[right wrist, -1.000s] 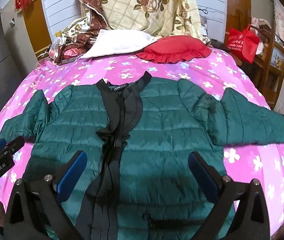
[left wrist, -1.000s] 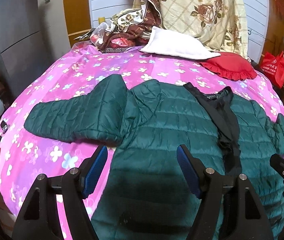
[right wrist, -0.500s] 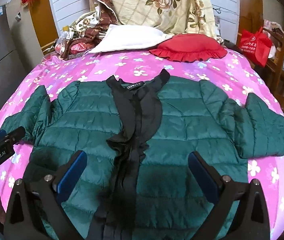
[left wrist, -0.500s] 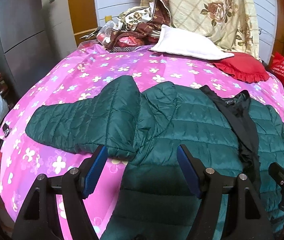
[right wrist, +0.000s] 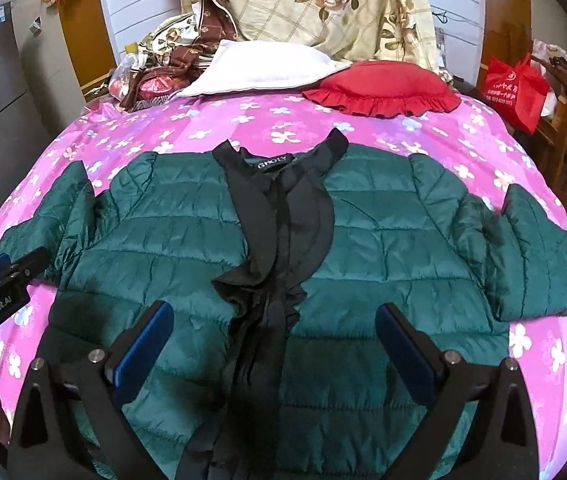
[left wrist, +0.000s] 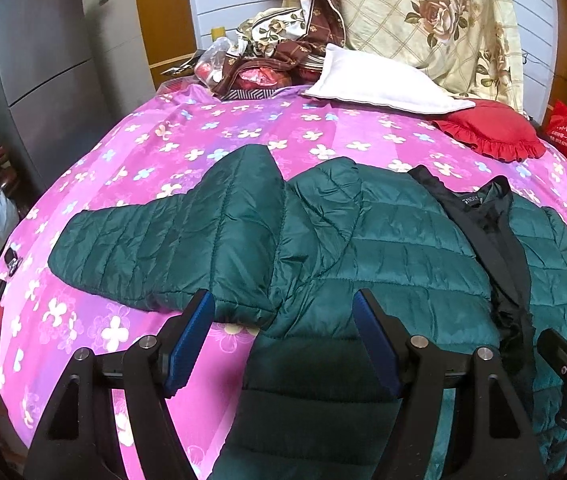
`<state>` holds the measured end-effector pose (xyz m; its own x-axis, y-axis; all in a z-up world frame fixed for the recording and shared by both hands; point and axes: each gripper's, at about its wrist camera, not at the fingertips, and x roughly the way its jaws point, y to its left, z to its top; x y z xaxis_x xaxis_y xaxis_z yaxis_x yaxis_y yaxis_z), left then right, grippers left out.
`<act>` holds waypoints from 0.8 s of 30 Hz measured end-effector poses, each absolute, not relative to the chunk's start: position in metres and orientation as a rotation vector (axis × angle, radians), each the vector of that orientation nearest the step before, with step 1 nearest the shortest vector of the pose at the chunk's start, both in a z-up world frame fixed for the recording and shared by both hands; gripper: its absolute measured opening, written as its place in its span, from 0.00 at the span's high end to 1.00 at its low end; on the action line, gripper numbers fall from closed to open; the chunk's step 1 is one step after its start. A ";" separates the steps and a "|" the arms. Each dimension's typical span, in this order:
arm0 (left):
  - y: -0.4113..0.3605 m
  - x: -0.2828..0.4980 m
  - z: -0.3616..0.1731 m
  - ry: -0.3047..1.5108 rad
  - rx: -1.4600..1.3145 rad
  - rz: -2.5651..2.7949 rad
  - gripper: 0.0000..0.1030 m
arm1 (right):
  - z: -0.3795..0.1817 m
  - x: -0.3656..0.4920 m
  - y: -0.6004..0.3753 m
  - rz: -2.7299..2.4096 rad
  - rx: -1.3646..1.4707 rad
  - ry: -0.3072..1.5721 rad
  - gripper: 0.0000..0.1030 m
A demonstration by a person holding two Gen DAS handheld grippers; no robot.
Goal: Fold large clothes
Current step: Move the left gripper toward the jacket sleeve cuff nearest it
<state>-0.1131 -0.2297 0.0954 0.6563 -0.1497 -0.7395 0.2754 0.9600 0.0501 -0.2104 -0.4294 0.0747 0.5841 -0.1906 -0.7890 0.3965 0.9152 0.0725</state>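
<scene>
A dark green quilted jacket with a black collar and front strip lies flat, front up, on the pink flowered bed. Both sleeves are spread out sideways. In the left wrist view the jacket fills the right half, with its left sleeve stretched to the left. My left gripper is open and empty above the jacket's left armpit. My right gripper is open and empty above the jacket's lower front. The right sleeve lies out to the right.
A white pillow, a red frilled cushion and a heap of floral bedding lie at the head of the bed. A grey fridge stands left; a red bag on shelves stands right.
Both grippers have moved forward over the jacket toward the head of the bed and stayed open. The left gripper's view has shifted left, showing more of the left sleeve.
</scene>
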 end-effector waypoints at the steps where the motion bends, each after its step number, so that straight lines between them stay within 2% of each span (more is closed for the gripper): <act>1: -0.230 -0.112 0.095 0.820 0.164 -0.240 0.53 | 0.074 -0.210 -0.430 -0.347 0.255 0.884 0.01; 24: -0.186 -0.094 0.101 0.788 0.139 -0.146 0.53 | 0.072 -0.204 -0.420 -0.331 0.249 0.891 0.01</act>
